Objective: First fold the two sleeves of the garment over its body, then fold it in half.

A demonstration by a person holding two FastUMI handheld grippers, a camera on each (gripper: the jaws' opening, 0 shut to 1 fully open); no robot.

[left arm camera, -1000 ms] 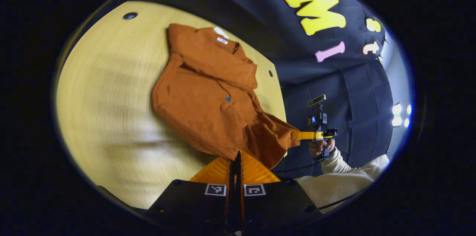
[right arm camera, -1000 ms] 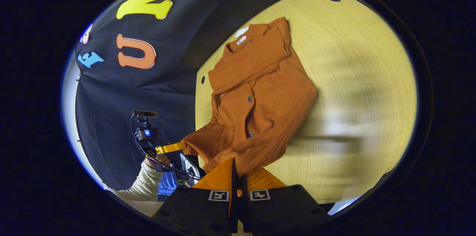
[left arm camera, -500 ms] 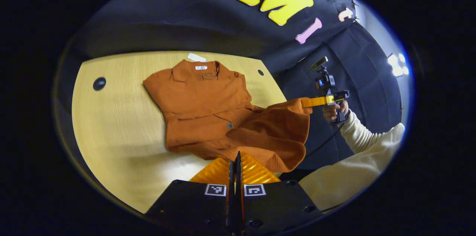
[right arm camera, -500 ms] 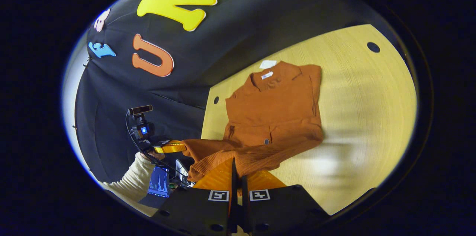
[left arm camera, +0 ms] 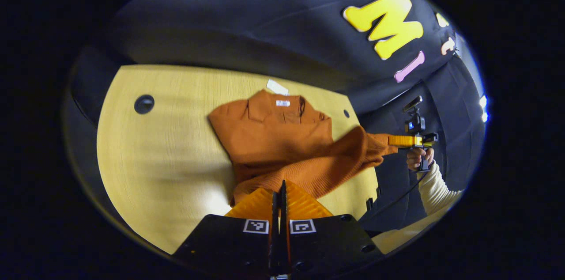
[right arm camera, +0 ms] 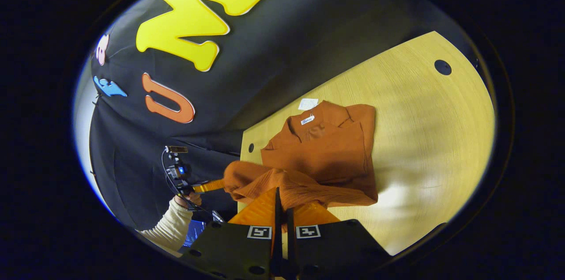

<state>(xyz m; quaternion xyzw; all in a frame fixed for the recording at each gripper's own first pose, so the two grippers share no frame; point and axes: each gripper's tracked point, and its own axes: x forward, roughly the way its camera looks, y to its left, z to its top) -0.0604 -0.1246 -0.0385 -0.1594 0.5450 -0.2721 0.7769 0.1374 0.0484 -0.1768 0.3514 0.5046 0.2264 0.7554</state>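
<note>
**Hem lifted by both grippers**

The rust-orange ribbed knit garment (left arm camera: 273,138) is lying collar-end flat on the pale wooden table (left arm camera: 163,169), its 2 sleeves already folded over the body. The left gripper (left arm camera: 280,191) is pinching the hem's near corner, jaws closed on the cloth. The right gripper (right arm camera: 282,196) is gripping the other hem corner (jaws likewise closed on fabric), so the lower edge is hanging raised between them above the table.

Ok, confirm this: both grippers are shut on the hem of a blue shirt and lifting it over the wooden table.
Wrong colour: the shirt is rust orange, as the right gripper view shows. The left gripper and right gripper do hold its hem over the wooden table.
</note>
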